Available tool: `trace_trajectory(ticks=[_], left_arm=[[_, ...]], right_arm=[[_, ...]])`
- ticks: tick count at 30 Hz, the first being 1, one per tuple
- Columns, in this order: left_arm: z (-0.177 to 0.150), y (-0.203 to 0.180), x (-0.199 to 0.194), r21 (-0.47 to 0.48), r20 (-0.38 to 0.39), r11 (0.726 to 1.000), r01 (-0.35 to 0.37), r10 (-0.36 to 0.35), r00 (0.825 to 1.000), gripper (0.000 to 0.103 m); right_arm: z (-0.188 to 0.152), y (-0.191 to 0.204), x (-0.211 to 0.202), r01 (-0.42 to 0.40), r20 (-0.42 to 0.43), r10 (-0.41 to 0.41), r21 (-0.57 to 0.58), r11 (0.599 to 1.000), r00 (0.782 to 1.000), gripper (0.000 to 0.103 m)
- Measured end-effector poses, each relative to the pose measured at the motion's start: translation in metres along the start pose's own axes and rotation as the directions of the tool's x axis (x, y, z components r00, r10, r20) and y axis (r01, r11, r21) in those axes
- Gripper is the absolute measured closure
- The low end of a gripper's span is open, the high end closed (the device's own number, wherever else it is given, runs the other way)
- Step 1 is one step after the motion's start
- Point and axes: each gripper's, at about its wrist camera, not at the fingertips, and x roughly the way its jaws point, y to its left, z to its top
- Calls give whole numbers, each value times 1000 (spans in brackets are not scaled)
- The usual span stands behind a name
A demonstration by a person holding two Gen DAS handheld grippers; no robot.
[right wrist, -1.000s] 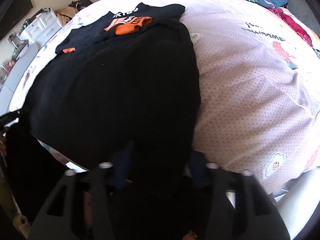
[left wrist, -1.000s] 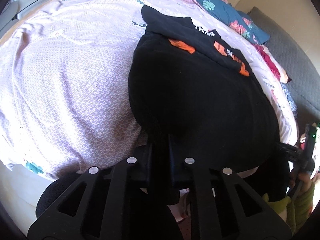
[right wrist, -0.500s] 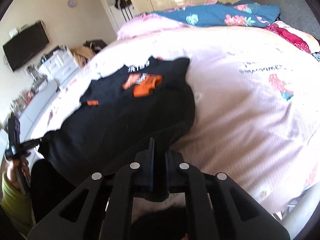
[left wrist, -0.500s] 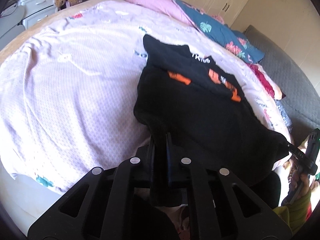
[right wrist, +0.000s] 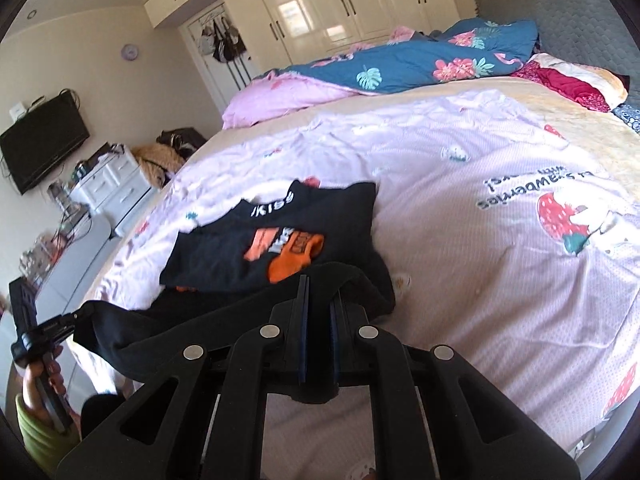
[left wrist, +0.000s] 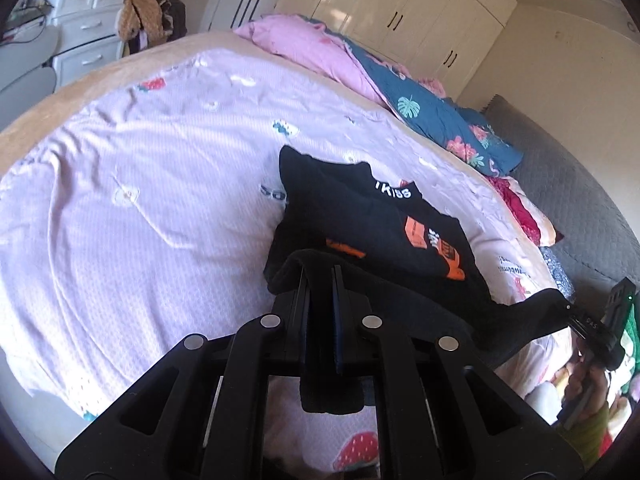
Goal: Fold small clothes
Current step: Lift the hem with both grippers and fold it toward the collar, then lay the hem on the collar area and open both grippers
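While the bed [left wrist: 160, 208] is carrying its far half near the foot edge, the black garment [right wrist: 240, 256] is sagging limply, soft and light; left gripper [left wrist: 320, 280] and right gripper [right wrist: 318, 288] fingers are pinching its near hem corners.

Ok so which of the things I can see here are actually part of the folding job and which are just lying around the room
Part of the job:
- black garment, near edge lifted
- left gripper, shut on that edge
- right gripper, shut on that edge too
- lilac sheet it lies on

Just lying about:
- blue floral quilt
- pink blanket
- white drawers
- television
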Motion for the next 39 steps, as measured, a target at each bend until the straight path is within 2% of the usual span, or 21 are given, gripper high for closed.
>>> trace_trajectory(ticks=[14,32,39], left_arm=[[39,3,15,-109,67,994,28,-20,998,100],[60,1,33,-135,101,991,0,14,995,100],[74,-5,46,-109,110,993,-52,65,992,100]], right_arm=[[33,-12,10,1,39,-5,119,993,999,95],[65,-2,36,32,71,-41,117,993,997,96],[80,-4,53,54,62,-61,119,991,996,96]])
